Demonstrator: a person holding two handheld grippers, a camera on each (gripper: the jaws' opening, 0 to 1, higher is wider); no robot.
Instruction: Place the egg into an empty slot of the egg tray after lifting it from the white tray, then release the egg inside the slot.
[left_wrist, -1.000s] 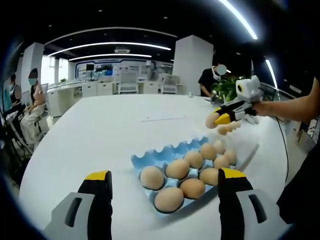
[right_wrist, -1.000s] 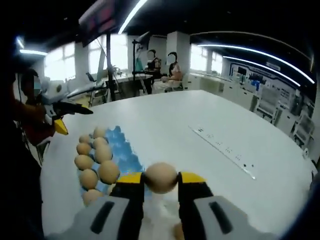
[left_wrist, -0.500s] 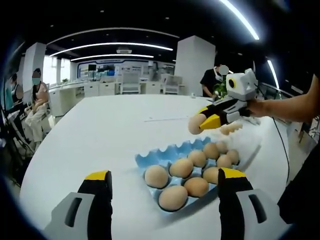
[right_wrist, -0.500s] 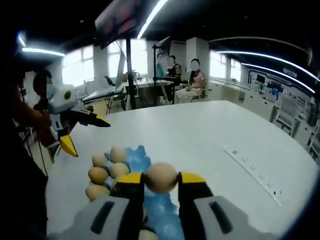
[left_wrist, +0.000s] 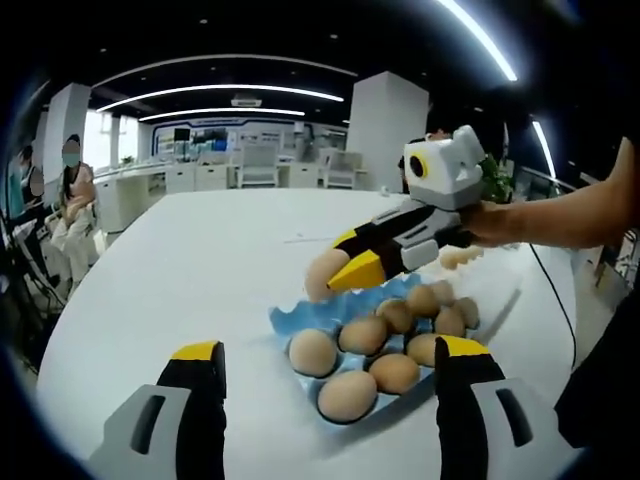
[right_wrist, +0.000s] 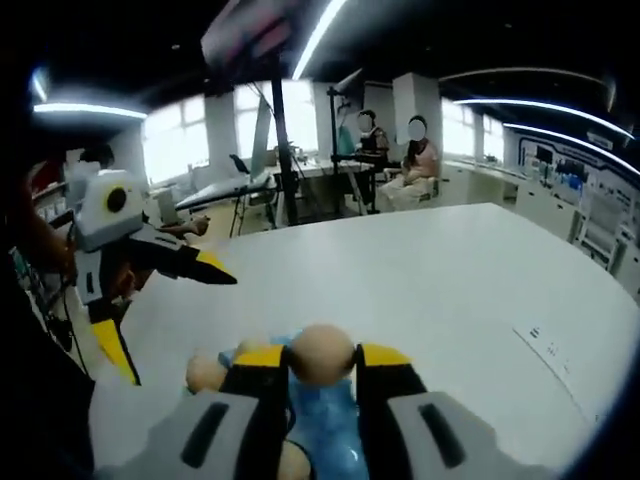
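Observation:
A blue egg tray (left_wrist: 295, 318) lies on the white table and holds several brown eggs (left_wrist: 313, 352). My right gripper (left_wrist: 335, 277) comes in from the right, shut on a brown egg (left_wrist: 322, 272) that hangs just above the tray's far left corner. In the right gripper view that egg (right_wrist: 321, 355) sits pinched between the yellow-tipped fingers (right_wrist: 262, 358), with the blue tray (right_wrist: 325, 420) below. My left gripper (left_wrist: 325, 365) stands open in front of the tray, holding nothing, and appears at the left as the left gripper (right_wrist: 160, 290) in the right gripper view.
The round white table (left_wrist: 200, 250) stretches far behind and left of the tray. Loose eggs (left_wrist: 455, 257) lie at the table's right, behind the right gripper. People sit at desks (right_wrist: 390, 160) across the room. A person's arm (left_wrist: 560, 215) holds the right gripper.
My right gripper carried the egg leftward and down, from beyond the tray's right end to above its far left corner. The left gripper stayed open and still.

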